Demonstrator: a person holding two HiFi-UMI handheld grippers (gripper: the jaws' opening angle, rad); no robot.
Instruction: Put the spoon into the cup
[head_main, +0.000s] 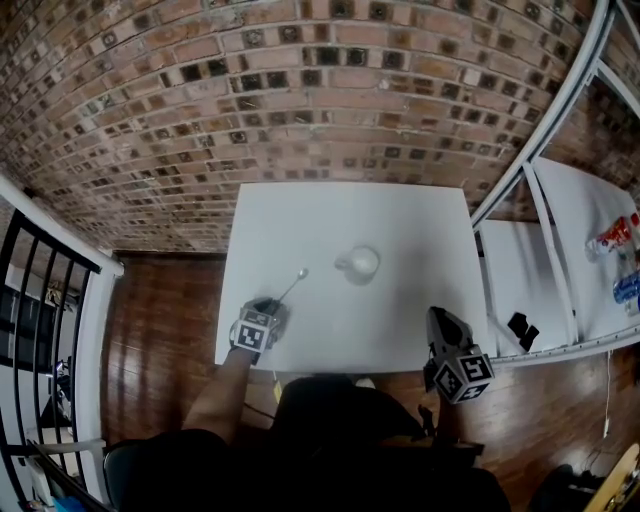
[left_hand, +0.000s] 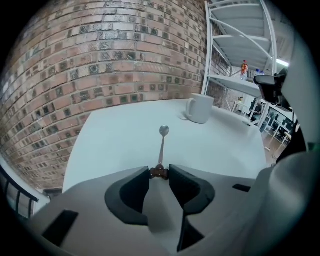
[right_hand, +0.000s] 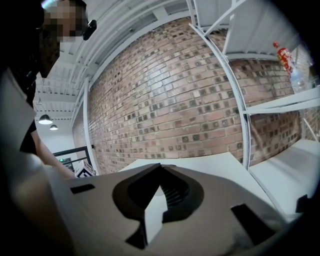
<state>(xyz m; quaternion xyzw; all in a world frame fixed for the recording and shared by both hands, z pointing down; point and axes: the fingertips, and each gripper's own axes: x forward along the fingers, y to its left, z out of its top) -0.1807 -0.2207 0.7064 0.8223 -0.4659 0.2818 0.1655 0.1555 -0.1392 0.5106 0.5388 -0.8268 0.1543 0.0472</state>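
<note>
A metal spoon (head_main: 293, 288) with a brown handle end lies on the white table (head_main: 330, 210), bowl pointing toward the brick wall. My left gripper (head_main: 272, 312) is low over the table's near left part. In the left gripper view its jaws (left_hand: 159, 172) close on the brown end of the spoon (left_hand: 162, 145), which fills the narrow gap between the tips. The white cup (head_main: 360, 264) stands upright mid-table, to the right of and beyond the spoon; the left gripper view shows the cup (left_hand: 200, 108) too. My right gripper (head_main: 440, 325) hovers at the table's near right edge, and its jaws (right_hand: 160, 166) meet with nothing between them.
A brick wall (head_main: 300, 90) rises behind the table. A white shelf unit (head_main: 560, 200) stands to the right, with bottles (head_main: 612, 235) and a small black object (head_main: 521, 328) on it. A black railing (head_main: 40, 300) runs along the left over the wooden floor.
</note>
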